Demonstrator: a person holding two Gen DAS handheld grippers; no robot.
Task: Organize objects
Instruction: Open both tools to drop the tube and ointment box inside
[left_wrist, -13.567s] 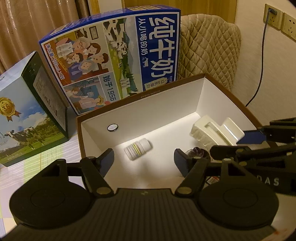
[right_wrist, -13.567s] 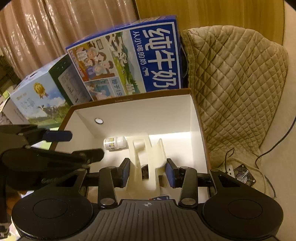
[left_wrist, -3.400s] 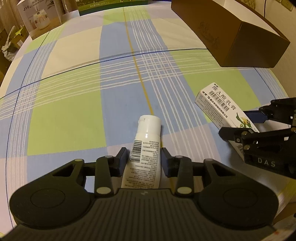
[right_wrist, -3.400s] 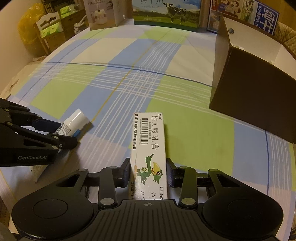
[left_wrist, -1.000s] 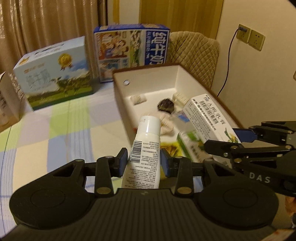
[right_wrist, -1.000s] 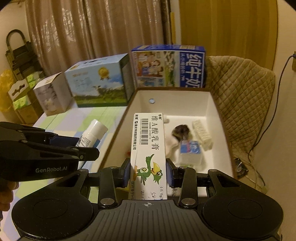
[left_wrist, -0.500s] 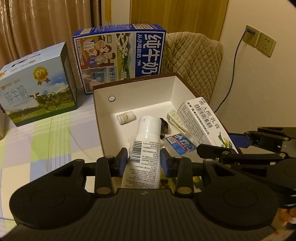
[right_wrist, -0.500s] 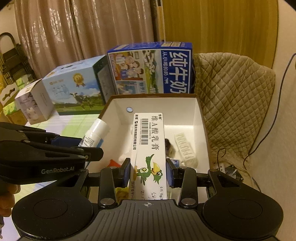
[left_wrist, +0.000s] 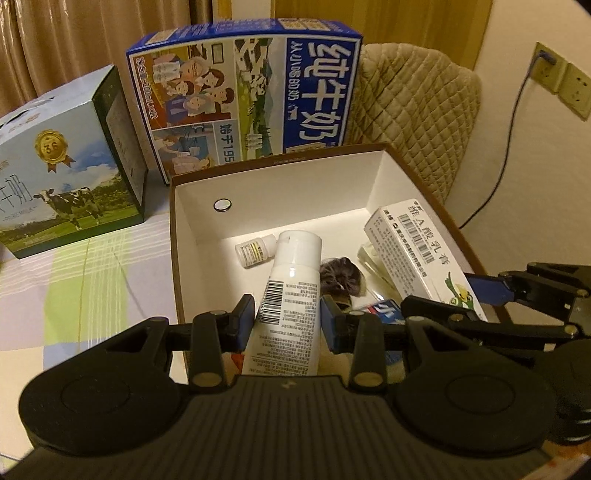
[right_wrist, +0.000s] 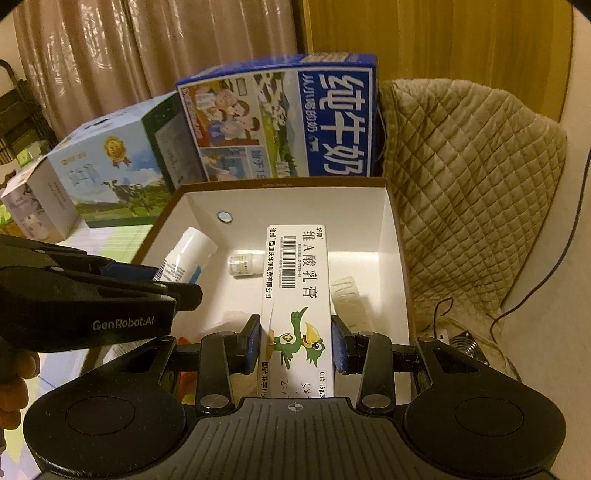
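My left gripper (left_wrist: 288, 319) is shut on a white tube (left_wrist: 290, 295) with a barcode, held over the open brown box (left_wrist: 280, 162) with white inner walls. My right gripper (right_wrist: 299, 341) is shut on a long white ointment carton (right_wrist: 297, 295) with a green bird on it, also held over the box (right_wrist: 391, 236). The carton shows in the left wrist view (left_wrist: 417, 251), the tube in the right wrist view (right_wrist: 186, 254). In the box lie a small pill bottle (left_wrist: 255, 251), a dark hair tie (left_wrist: 340, 278) and a cream holder (right_wrist: 349, 299).
A blue milk carton box (left_wrist: 251, 96) stands behind the brown box, a cow-print box (left_wrist: 66, 162) to its left. A quilted chair back (right_wrist: 469, 184) is to the right, with a cable and wall sockets (left_wrist: 561, 81). A checked tablecloth (left_wrist: 88, 273) covers the table.
Both grippers have moved closer to the box and lower over it, each still holding its item. The box now fills more of both views.
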